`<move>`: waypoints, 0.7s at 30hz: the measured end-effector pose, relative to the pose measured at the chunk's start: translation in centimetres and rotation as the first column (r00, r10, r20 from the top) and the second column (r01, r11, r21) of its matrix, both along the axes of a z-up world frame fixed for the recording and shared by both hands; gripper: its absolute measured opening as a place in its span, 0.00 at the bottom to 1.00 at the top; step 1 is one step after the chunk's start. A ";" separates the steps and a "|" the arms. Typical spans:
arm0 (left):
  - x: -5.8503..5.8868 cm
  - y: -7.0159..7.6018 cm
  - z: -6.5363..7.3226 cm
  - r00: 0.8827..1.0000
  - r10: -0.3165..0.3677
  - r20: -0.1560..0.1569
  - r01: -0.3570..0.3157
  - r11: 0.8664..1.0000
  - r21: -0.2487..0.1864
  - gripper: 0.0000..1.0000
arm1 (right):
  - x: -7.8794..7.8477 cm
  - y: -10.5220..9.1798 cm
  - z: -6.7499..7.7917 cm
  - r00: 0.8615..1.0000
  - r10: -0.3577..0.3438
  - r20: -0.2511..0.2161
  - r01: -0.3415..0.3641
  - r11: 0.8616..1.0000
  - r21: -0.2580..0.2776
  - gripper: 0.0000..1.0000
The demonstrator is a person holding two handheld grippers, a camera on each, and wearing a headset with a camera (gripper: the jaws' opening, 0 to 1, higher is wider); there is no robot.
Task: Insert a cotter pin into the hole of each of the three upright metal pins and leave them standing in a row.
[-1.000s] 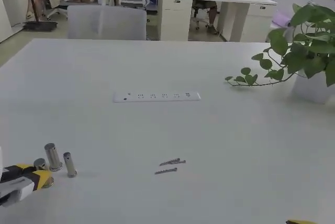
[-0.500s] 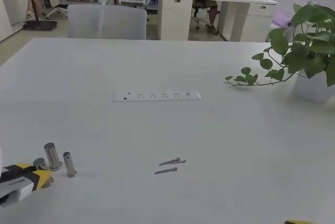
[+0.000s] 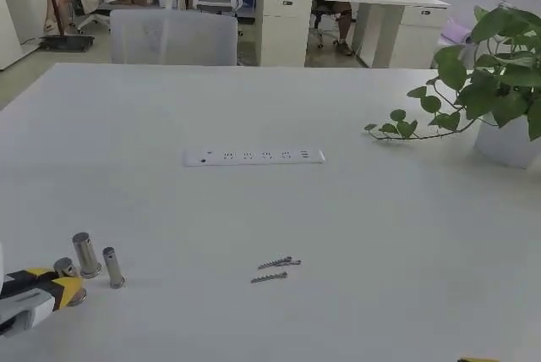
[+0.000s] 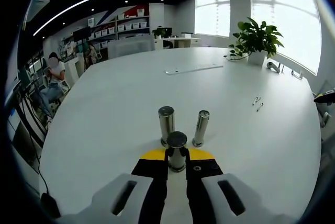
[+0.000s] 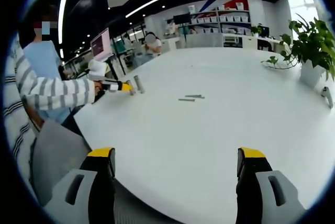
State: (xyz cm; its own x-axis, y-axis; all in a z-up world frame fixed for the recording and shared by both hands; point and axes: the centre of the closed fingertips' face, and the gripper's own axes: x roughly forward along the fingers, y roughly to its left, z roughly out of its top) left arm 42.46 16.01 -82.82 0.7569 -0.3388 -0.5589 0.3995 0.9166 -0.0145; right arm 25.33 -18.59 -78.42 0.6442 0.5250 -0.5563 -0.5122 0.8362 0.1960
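**Head view.** The left gripper (image 3: pixel 61 284) is logged at the lower left edge of the white table (image 3: pixel 355 227). Its yellow tips are set at the nearest of three upright metal pins (image 3: pixel 84 255), which are clustered close together. The cotter pins (image 3: pixel 279 262) are laid flat, well apart to the right of that cluster. Their long axes run roughly across the table, slightly tilted. They are thin and grey, and their number cannot be fixed. A power strip (image 3: pixel 254 156) is noted farther back.

**Left gripper view.** The jaws are drawn in to a narrow gap. The held pin (image 4: pixel 176 148), short and flat-capped, is clamped between them low on its shank and kept upright. Just beyond it, apart from each other, a thicker pin (image 4: pixel 167 124) and a slimmer pin (image 4: pixel 200 128) are stood. All three are bright polished steel. Their cross holes cannot be made out.

**Right gripper view.** The right gripper (image 5: pixel 176 156) is spread wide, with nothing between its jaws. The cotter pins are seen almost dead ahead, lying crosswise to the line of the jaws. This free gripper is judged the better placed to fetch one.
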 end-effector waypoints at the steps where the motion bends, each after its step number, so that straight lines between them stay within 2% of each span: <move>1: 0.0 0.0 0.0 1.000 0.000 0.000 0.000 1.000 0.001 0.10 | 0.0 0.0 0.0 1.000 0.001 0.000 -0.001 1.000 0.001 0.98; 7: -0.4 0.2 0.0 0.999 0.028 -0.022 -0.028 0.999 -0.020 0.10 | 0.0 0.1 -0.1 1.000 0.006 -0.001 -0.006 1.000 0.004 0.98; 10: -0.7 0.2 0.0 1.000 0.015 -0.020 -0.015 1.000 0.002 0.10 | 0.0 0.2 -0.1 1.000 0.011 -0.001 -0.011 1.000 0.003 0.97; 12: -0.9 0.3 0.0 0.998 0.046 -0.032 -0.047 0.998 -0.041 0.09 | 0.1 0.4 -0.1 1.000 0.013 -0.001 -0.013 1.000 0.005 0.97; 16: -1.3 0.3 0.3 0.999 0.029 -0.018 -0.030 0.999 -0.013 0.09 | 0.1 0.6 -0.2 1.000 0.019 0.000 -0.019 1.000 0.008 0.97; 21: -1.5 0.2 1.4 0.999 0.039 -0.009 -0.039 0.999 -0.029 0.09 | 0.1 1.0 -0.2 1.000 0.029 0.000 -0.029 0.999 0.014 0.97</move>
State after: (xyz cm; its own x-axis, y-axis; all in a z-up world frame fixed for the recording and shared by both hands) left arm 41.01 16.23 -81.38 0.7651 -0.3251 -0.5559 0.3630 0.9307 -0.0446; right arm 25.38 -17.60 -78.65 0.6287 0.5510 -0.5487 -0.5362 0.8182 0.2073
